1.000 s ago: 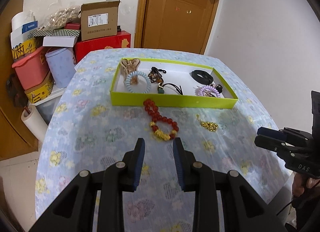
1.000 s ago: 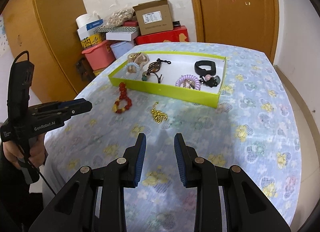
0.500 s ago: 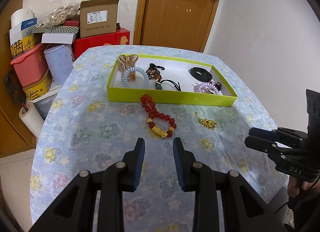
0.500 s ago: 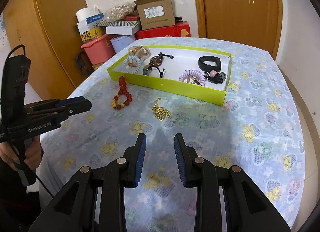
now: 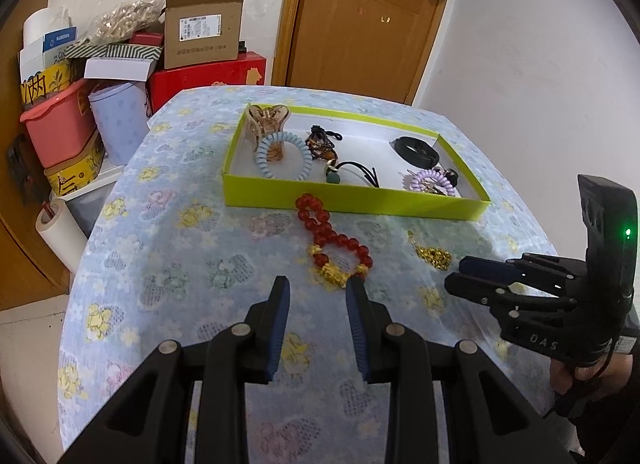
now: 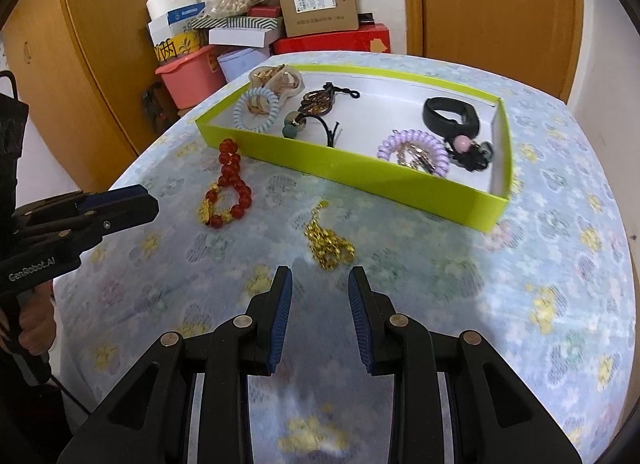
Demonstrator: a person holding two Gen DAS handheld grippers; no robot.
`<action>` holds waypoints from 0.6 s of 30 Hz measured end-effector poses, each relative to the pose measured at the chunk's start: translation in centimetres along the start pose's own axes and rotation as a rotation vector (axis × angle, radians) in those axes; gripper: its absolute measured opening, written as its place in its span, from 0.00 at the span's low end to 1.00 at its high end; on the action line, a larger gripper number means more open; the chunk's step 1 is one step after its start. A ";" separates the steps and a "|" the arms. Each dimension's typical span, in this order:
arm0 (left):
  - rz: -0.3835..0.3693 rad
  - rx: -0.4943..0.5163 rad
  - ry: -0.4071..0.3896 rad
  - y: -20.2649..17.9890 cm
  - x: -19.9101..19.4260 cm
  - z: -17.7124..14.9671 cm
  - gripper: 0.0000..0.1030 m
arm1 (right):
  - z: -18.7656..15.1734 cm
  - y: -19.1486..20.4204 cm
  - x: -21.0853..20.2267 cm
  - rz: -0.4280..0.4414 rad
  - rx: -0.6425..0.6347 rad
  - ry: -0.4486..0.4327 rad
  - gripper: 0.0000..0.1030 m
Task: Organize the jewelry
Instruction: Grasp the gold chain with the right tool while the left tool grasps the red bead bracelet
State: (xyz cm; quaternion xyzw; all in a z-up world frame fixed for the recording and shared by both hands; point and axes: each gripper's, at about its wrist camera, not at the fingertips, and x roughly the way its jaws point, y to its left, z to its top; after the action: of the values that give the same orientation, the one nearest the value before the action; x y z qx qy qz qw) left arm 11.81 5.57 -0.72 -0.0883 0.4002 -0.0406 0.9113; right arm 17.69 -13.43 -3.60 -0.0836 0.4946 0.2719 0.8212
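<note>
Fingers [image 5: 280,328] of both grippers are hanging apart and empty, with the red bracelet [image 5: 334,242] and gold chain [image 6: 329,244] lying just ahead, not yet in the tray [image 6: 400,188].

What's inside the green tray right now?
The green tray holds a tan claw clip, blue coil tie, brown beaded piece, black band and purple coil tie. Its near wall hides part of the floor.
</note>
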 end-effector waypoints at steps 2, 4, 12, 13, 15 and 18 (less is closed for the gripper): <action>-0.003 -0.005 -0.001 0.2 0.2 0.1 0.29 | 0.3 0.3 0.3 -0.011 -0.015 -0.002 0.29; -0.006 -0.010 0.000 0.5 0.4 0.3 0.29 | 0.6 0.6 0.7 -0.020 -0.032 -0.002 0.29; -0.015 -0.020 0.001 1.0 1.1 0.6 0.29 | 1.3 1.5 1.6 -0.062 -0.089 -0.005 0.29; -0.017 -0.021 0.002 1.0 1.2 0.7 0.29 | 1.3 1.5 1.6 -0.063 -0.090 -0.005 0.28; -0.021 -0.024 0.002 1.0 1.4 0.8 0.29 | 1.4 1.4 1.7 -0.072 -0.090 -0.006 0.20; -0.030 -0.025 0.002 0.9 1.7 1.1 0.29 | 1.5 1.1 1.7 -0.067 -0.079 -0.007 0.12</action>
State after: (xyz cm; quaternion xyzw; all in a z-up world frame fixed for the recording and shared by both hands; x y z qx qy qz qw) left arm 13.75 6.38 -1.39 -0.1058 0.4004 -0.0495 0.9089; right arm 18.89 -11.29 -4.13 -0.1313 0.4778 0.2639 0.8276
